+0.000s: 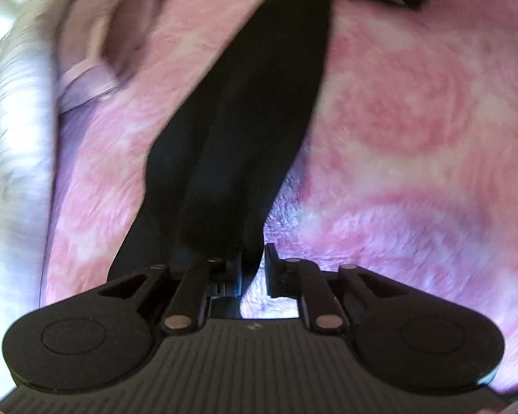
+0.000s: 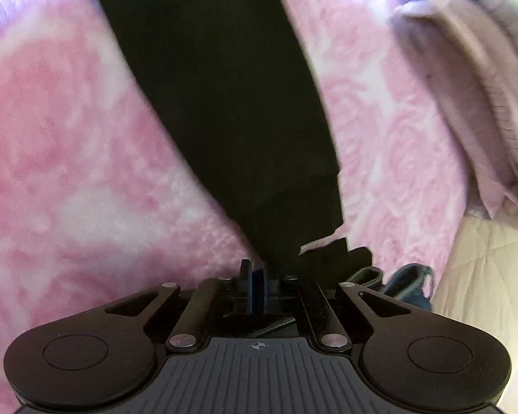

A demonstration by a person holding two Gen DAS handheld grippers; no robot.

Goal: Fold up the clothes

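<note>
A long black garment (image 1: 245, 110) lies stretched across a pink rose-patterned blanket (image 1: 414, 120). In the left wrist view it narrows down into my left gripper (image 1: 253, 258). The jaws stand a little apart, the cloth rests against the left finger (image 1: 236, 269), and a strip of blanket shows beside the right finger. In the right wrist view the same black garment (image 2: 224, 103) runs from the top down to my right gripper (image 2: 256, 272). Its jaws are closed, with the garment's end pinched at the tips. The garment's far parts are out of frame.
A lilac cloth (image 2: 466, 96) lies bunched at the blanket's (image 2: 58, 120) upper right, and a lilac fold (image 1: 83, 86) with pale fluffy fabric (image 1: 13, 145) lies at the left. A cream quilt (image 2: 487, 276) and a dark blue-green item (image 2: 407, 283) lie at the lower right.
</note>
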